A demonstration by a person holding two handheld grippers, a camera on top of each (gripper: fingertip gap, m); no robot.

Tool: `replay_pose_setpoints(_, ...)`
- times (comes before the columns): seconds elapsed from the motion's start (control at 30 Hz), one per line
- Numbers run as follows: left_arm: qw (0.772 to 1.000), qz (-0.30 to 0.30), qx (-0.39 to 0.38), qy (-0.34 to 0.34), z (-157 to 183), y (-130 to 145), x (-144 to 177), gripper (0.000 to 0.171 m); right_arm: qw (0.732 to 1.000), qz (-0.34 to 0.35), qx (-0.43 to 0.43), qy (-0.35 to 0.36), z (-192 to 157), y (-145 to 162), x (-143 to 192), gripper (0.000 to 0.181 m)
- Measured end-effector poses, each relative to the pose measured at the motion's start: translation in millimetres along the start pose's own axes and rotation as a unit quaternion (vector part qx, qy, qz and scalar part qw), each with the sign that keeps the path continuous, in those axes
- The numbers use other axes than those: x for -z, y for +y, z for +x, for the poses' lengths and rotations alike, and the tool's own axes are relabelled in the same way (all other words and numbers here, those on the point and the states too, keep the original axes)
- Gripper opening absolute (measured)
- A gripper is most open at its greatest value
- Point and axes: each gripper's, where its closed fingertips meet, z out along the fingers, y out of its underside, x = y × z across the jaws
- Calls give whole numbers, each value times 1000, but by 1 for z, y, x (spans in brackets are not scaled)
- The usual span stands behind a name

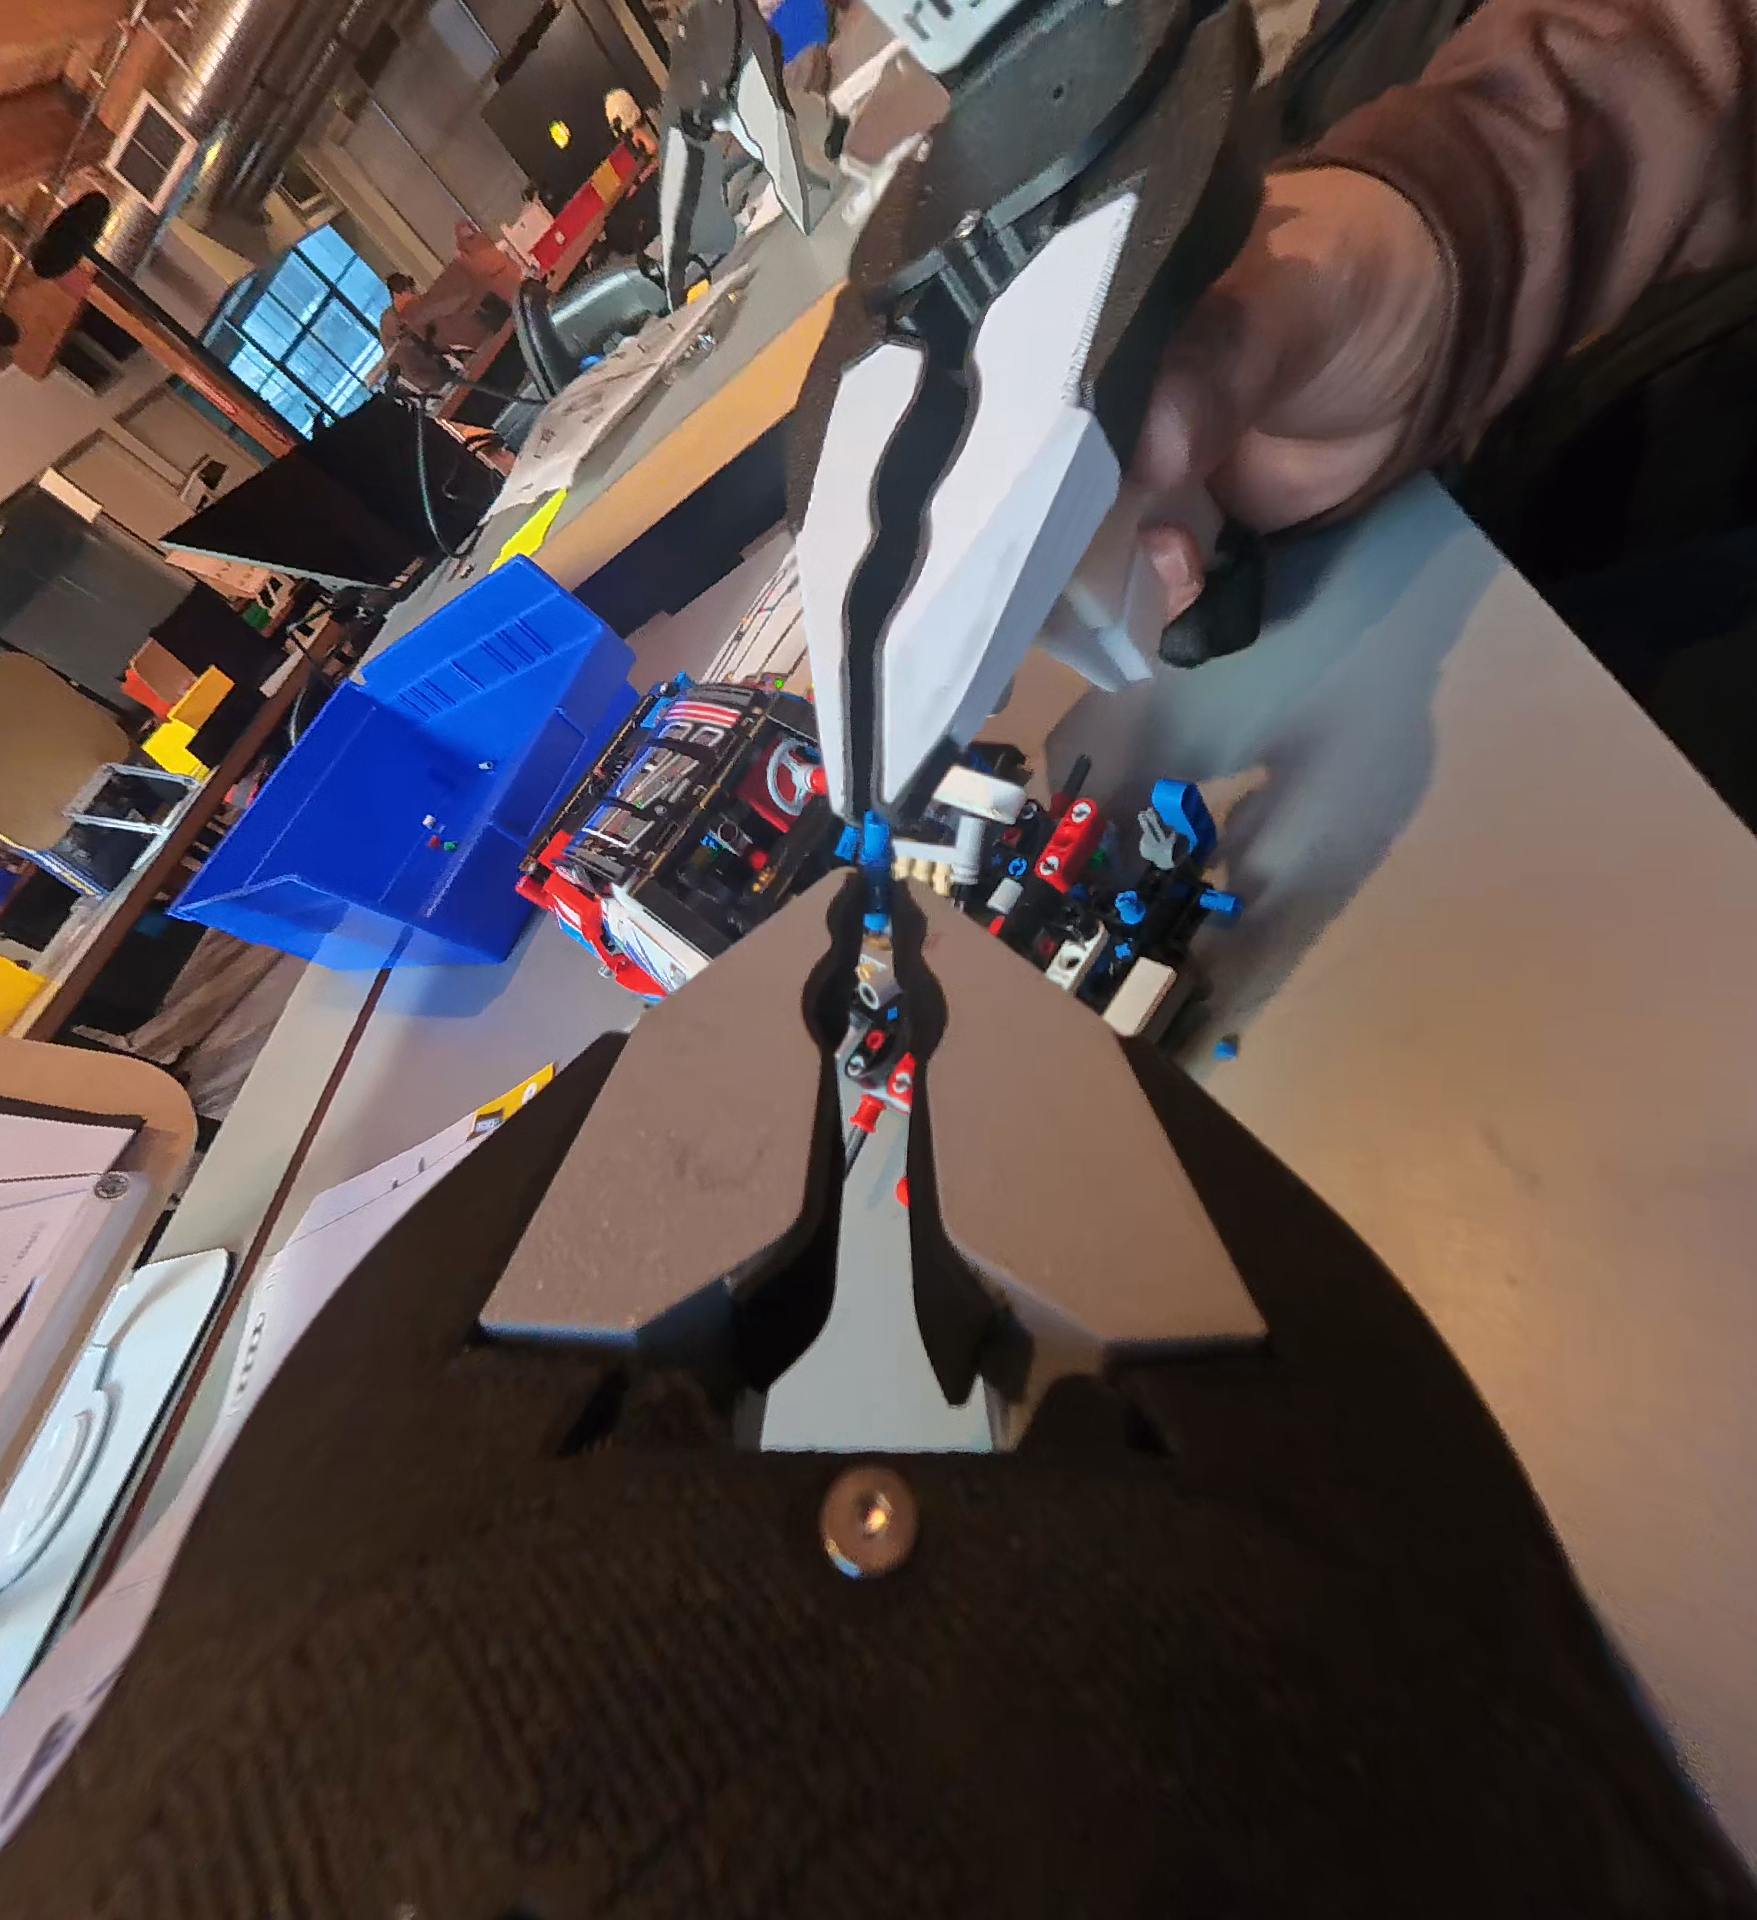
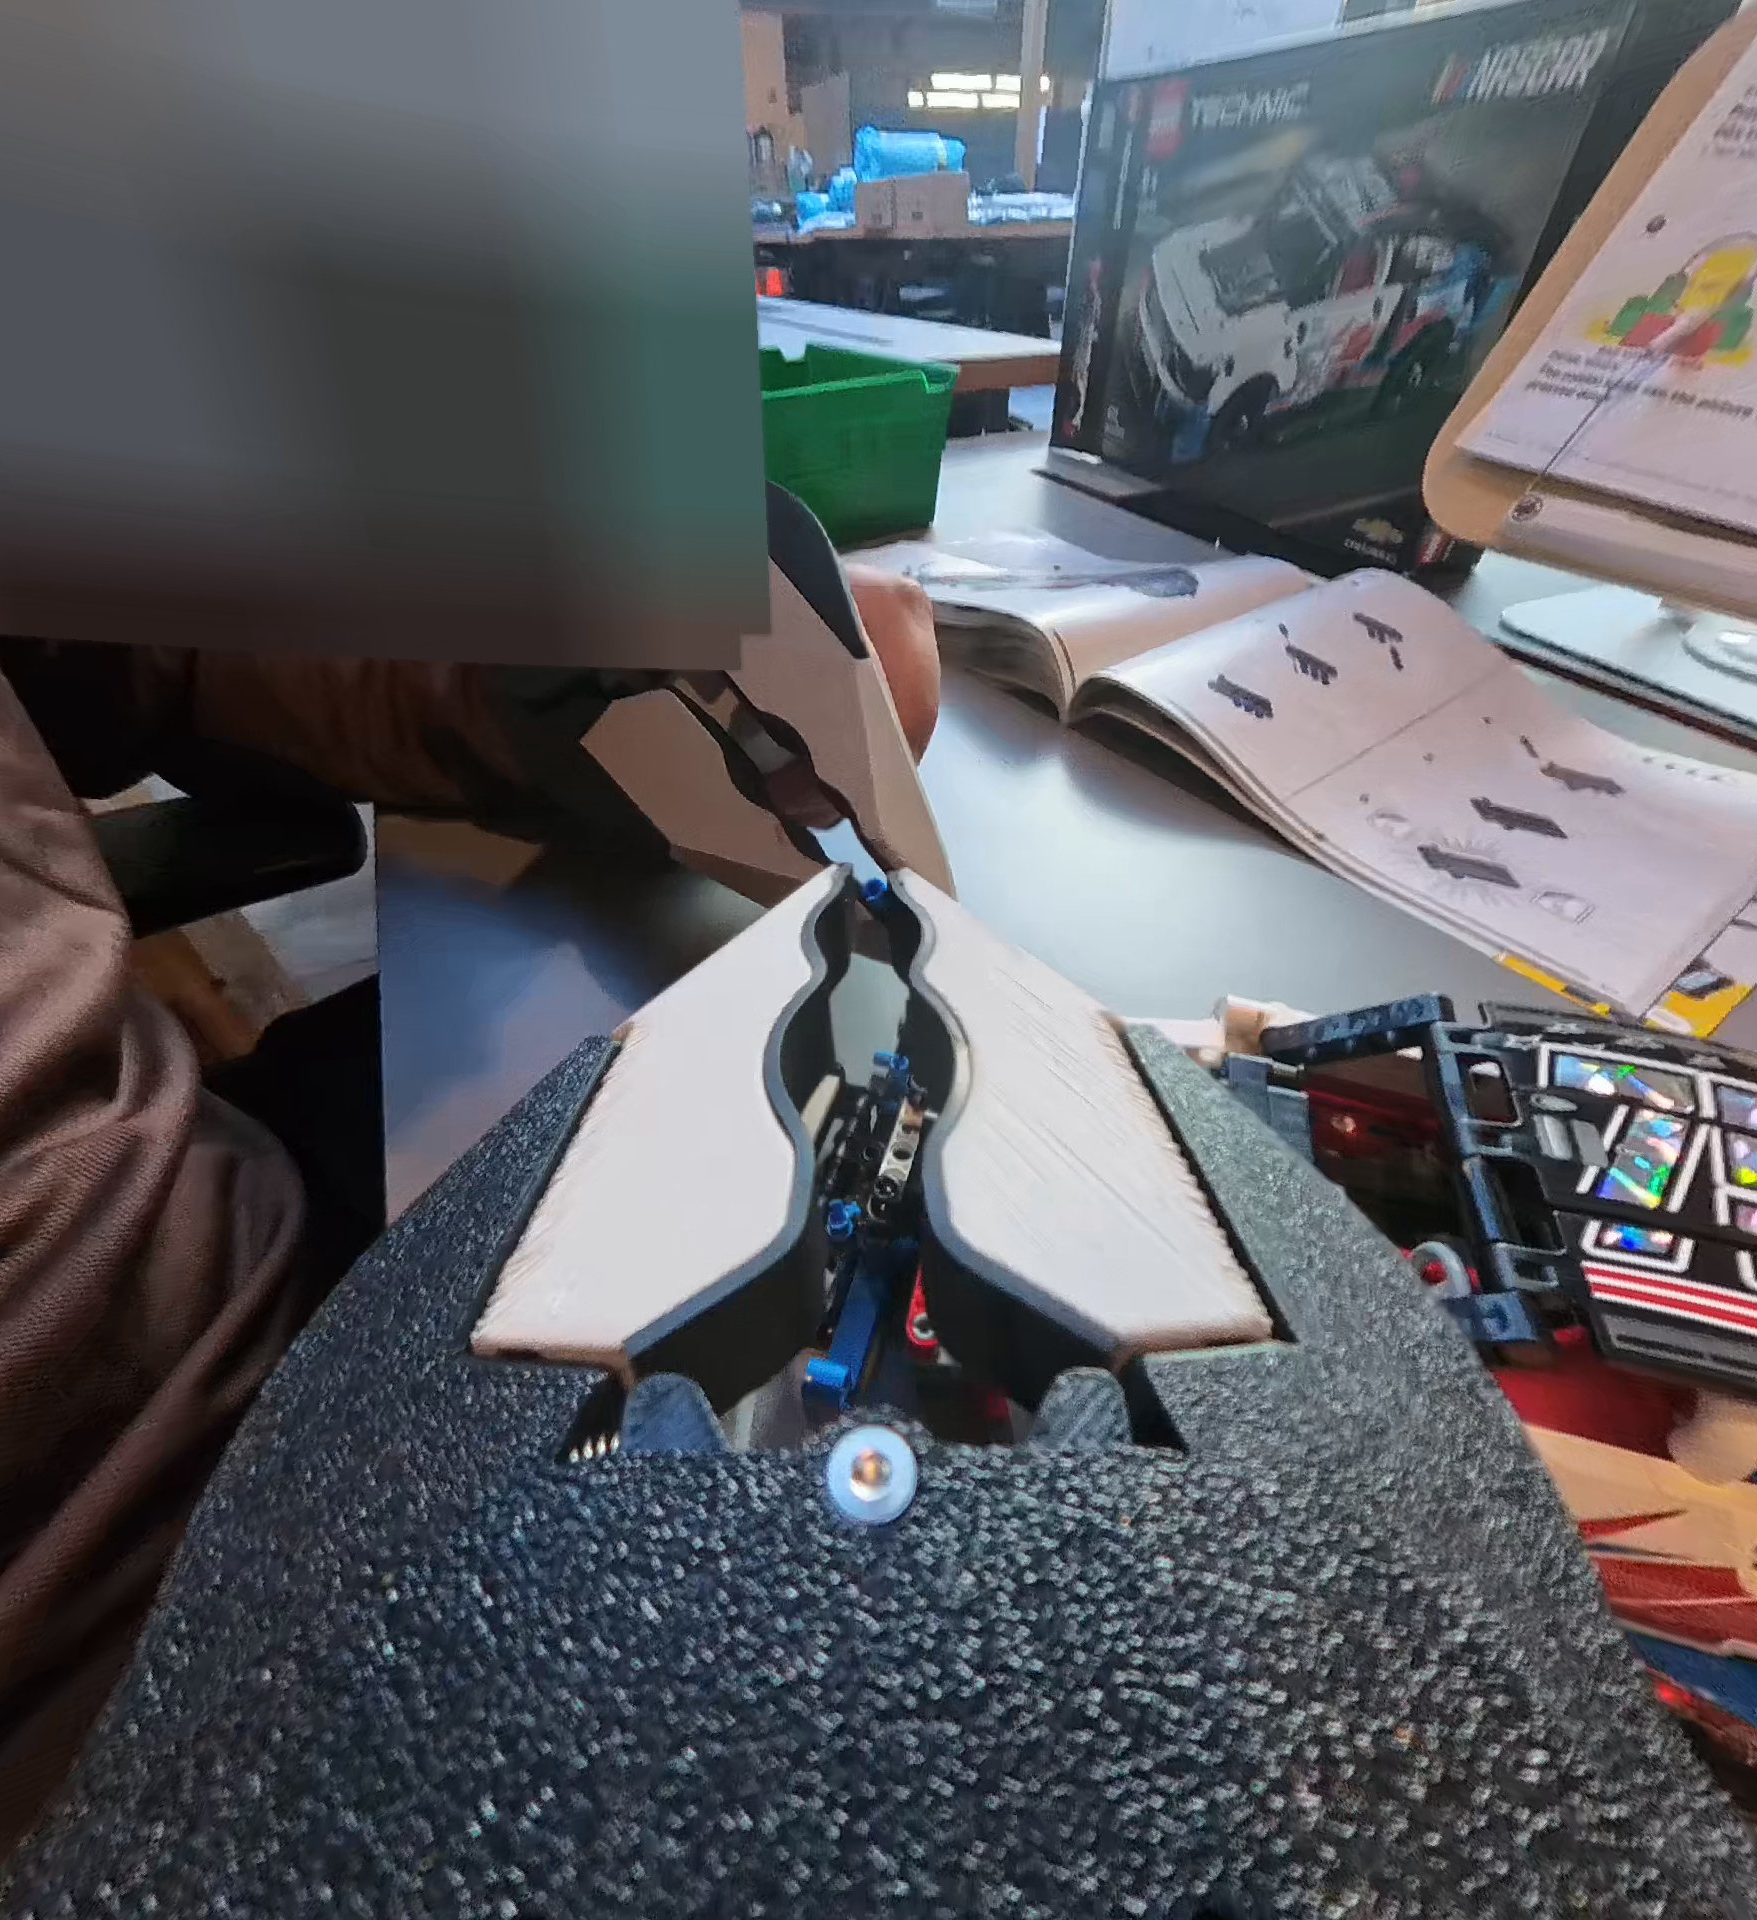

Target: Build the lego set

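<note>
Your two grippers meet tip to tip above the grey tabletop point(image 1: 1476, 1195), just in front of the half-built Lego race car point(image 1: 666, 831), which lies beside a blue bin point(image 1: 417, 800). Near the car, an open instruction booklet point(image 2: 1373, 748) lies flat, and the set's box point(image 2: 1300, 281) stands upright behind the booklet. The loose black, red and blue Technic sub-assembly point(image 1: 1082, 894) sits on the tabletop just beside the car. Your right gripper point(image 1: 858, 805), white-fingered and held in your hand point(image 1: 1300, 364), comes down from above with its jaws pressed nearly together on the small blue pin point(image 1: 874, 847). Your left gripper point(image 1: 876, 904) reaches up from below, its jaws likewise closed on that same pin, above the sub-assembly.
</note>
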Motion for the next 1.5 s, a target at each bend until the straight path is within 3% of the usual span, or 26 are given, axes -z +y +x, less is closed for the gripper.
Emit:
replay_pose_setpoints(0.07, 998, 30, 47, -9, -8, -8, 2, 2, 1000, 20, 10, 8, 2, -8, 4, 8)
replay_pose_setpoints(0.13, 983, 95, 156, -12, -25, -21, 9, 1, 999, 34, 14, 28, 8, -15, 9, 20)
replay_pose_setpoints(0.23, 908, 180, 377, 36, -45, -31, 12, 3, 995, 15, 63, 70, 12, -19, 7, 32)
replay_pose_setpoints(0.3, 855, 214, 467, 73, -47, -34, 12, 2, 985, -5, 122, 124, 16, -22, 4, 32)
replay_pose_setpoints(0.47, 788, 226, 560, 121, -41, -33, 9, 3, 958, -39, 210, 192, 21, -30, 2, 17)
replay_pose_setpoints(0.7, 656, 284, 676, 182, -44, -39, 14, 2, 951, -47, 217, 217, 27, -28, -1, 12)
replay_pose_setpoints(0.77, 633, 291, 691, 195, -43, -40, 14, 3, 948, -46, 224, 219, 28, -29, -1, 9)
replay_pose_setpoints(0.9, 643, 275, 682, 211, -41, -38, 14, 3, 950, -48, 242, 189, 23, -26, -2, 18)
replay_pose_setpoints(1.07, 630, 235, 697, 250, -32, -33, 11, 2, 970, -56, 205, 118, 18, -15, 0, 26)
replay_pose_setpoints(1.17, 641, 205, 689, 270, -20, -33, 8, 2, 969, -60, 211, 113, 21, -16, 5, 40)
replay_pose_setpoints(1.3, 632, 185, 689, 303, -5, -37, 5, 2, 962, -85, 247, 81, 12, -6, 2, 38)
replay_pose_setpoints(1.4, 636, 166, 684, 316, 4, -37, 2, 2, 956, -95, 271, 67, 5, 2, -1, 24)
replay_pose_setpoints(1.5, 642, 153, 681, 318, 8, -36, 0, 2, 953, -102, 278, 57, 4, 5, 0, 23)
